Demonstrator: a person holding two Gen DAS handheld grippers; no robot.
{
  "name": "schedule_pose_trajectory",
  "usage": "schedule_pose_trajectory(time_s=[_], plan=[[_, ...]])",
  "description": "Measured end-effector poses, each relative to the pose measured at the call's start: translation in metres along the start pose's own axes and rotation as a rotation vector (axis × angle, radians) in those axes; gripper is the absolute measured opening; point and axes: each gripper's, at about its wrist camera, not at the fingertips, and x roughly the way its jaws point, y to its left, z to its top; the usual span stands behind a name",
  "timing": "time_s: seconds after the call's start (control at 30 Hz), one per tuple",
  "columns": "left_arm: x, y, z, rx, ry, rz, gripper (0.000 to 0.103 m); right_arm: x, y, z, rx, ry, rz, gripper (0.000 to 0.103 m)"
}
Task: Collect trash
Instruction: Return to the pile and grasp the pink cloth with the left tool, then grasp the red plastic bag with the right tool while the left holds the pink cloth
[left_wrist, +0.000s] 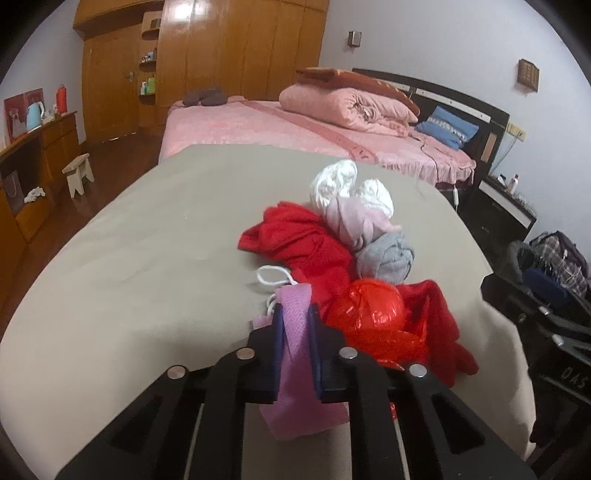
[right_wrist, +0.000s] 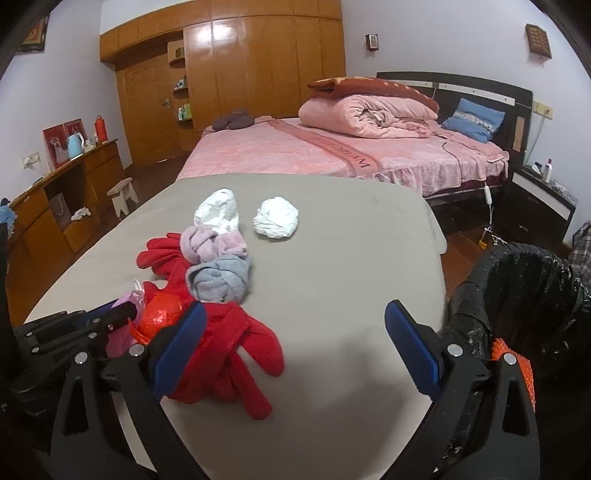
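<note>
Two tongs work over a grey-covered counter (right_wrist: 332, 258) strewn with rags and rubbish. The left tongs (left_wrist: 295, 325) are pinching a pink mesh pouch (left_wrist: 295, 369) between their blue pads, the cloth running up through the narrow gap and bulging out below the fingers; a white drawstring loop (left_wrist: 271, 278) trails from its top onto the cover. The pouch is pale lilac-pink with a fine woven texture and hangs limp.

Just to the right of those tongs, touching the pouch's side, lies a crumpled red plastic bag (left_wrist: 373, 314), glossy and balled up, resting on a red garment (left_wrist: 306, 243) that spreads beneath and beyond it. Past that sit a rolled grey cloth (left_wrist: 386, 258), a pink knotted cloth (left_wrist: 351, 221) and two wads of white crumpled paper (left_wrist: 332, 181), all packed close together.

The right tongs (right_wrist: 295, 332) stand spread wide with nothing between them, over bare cover and the edge of the red garment. From that side the second white wad (right_wrist: 277, 218) lies apart from the first. A black-lined trash bin (right_wrist: 517, 295) stands beside the counter's right edge, just next to the right finger. Beyond the counter stands a pink bed (right_wrist: 332, 147).
</note>
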Motion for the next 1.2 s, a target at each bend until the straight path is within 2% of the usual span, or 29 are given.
schedule_pose_trajectory(time_s=[0.1,0.23,0.3,0.47,0.77,0.93,1.0,1.2], plan=[[-0.006,0.005,0.004,0.004,-0.019,0.011,0.011,-0.002,0.005,0.002,-0.003,-0.004,0.017,0.094],[-0.007,0.02,0.009,0.013,-0.037,0.068,0.011,-0.001,0.02,0.004,-0.019,-0.006,0.05,0.093],[-0.006,0.028,0.011,0.011,-0.037,0.097,0.011,0.0,0.028,0.005,-0.029,0.0,0.073,0.085],[-0.001,0.046,0.015,-0.003,-0.027,0.137,0.011,0.004,0.052,0.008,-0.066,0.011,0.135,0.078],[-0.004,0.063,0.01,-0.025,-0.026,0.137,0.011,0.012,0.08,0.005,-0.114,0.049,0.203,0.059],[-0.002,0.066,0.008,-0.036,-0.018,0.132,0.011,0.025,0.087,-0.003,-0.128,0.096,0.208,0.049],[-0.001,0.066,0.007,-0.034,-0.013,0.13,0.011,0.031,0.088,-0.006,-0.129,0.12,0.211,0.037],[0.0,0.066,0.005,-0.027,-0.005,0.131,0.011,0.03,0.084,-0.006,-0.112,0.126,0.227,0.031]])
